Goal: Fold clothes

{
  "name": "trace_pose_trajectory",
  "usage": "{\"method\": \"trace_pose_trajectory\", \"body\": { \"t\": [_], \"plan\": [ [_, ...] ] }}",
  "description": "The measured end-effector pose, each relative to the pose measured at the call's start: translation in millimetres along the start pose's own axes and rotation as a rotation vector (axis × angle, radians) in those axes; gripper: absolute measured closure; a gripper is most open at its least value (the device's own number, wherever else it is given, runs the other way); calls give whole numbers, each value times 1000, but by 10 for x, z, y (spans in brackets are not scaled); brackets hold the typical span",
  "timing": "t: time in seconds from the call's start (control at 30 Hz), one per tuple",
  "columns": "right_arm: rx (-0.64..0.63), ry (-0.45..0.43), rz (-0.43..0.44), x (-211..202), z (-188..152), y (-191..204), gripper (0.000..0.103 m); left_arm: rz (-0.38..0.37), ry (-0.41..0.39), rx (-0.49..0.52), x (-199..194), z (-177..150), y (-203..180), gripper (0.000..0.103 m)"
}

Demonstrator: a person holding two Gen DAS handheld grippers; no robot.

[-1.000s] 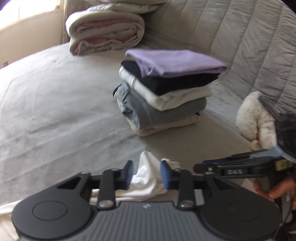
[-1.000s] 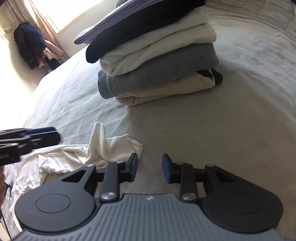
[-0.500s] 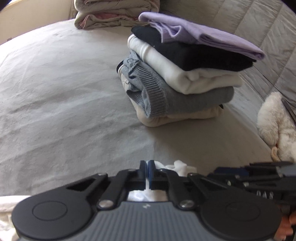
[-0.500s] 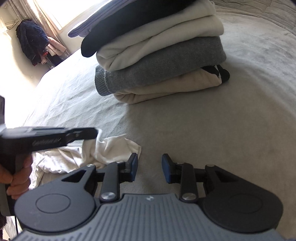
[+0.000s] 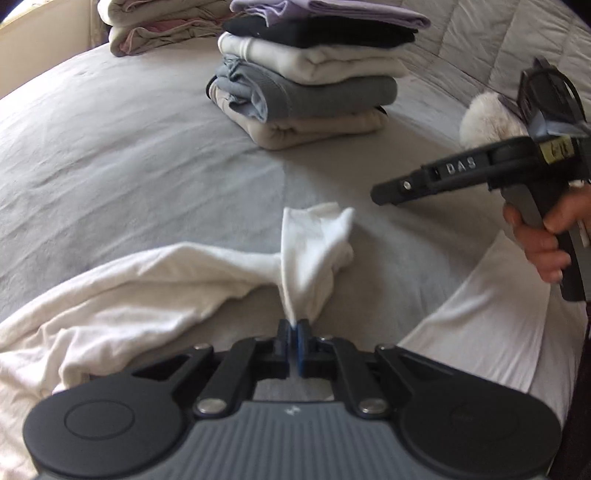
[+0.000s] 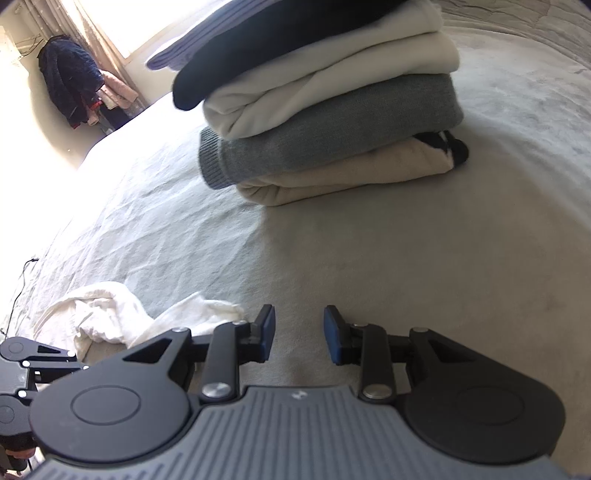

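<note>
A crumpled white garment (image 5: 155,288) lies on the grey bed cover near me. My left gripper (image 5: 294,338) is shut on a bunched end of it, and the pinched cloth stands up in a peak (image 5: 314,251) just beyond the pads. In the right wrist view the same white garment (image 6: 110,314) lies at lower left. My right gripper (image 6: 299,334) hovers open over bare bed cover to the right of it, with nothing between its fingers. It shows in the left wrist view as a black tool (image 5: 461,177) held by a hand (image 5: 543,236).
A stack of folded clothes (image 5: 314,85), purple on top, stands farther back on the bed (image 5: 110,155). Folded bedding (image 5: 162,26) lies behind it, a plush toy (image 5: 487,118) at the right. A white-clad leg (image 5: 498,325) is at lower right. Dark clothes (image 6: 70,81) hang by the window.
My left gripper closed on the white garment's end and pulled it back toward me, stretching the cloth out. The right gripper stayed where it was.
</note>
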State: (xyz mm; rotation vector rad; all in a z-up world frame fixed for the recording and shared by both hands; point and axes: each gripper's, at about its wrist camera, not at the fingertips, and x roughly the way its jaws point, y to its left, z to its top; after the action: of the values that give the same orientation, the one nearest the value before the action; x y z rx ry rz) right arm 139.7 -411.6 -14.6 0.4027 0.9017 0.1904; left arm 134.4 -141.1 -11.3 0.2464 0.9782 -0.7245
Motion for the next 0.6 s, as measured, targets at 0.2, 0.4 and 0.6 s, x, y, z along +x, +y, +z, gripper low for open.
{"method": "trace_pose_trajectory", "body": {
  "t": [0.2,0.4,0.6],
  "plan": [
    [-14,18,47,54,-13,74,70,4,-86,-91,-107,228,136,73],
    [-11,18,41,64,-20,78,70,-8,-67,-145,171,576,175,66],
    [-13,18,39,60,-22,77,70,-56,-1,-261,470,657,209,68]
  ]
}}
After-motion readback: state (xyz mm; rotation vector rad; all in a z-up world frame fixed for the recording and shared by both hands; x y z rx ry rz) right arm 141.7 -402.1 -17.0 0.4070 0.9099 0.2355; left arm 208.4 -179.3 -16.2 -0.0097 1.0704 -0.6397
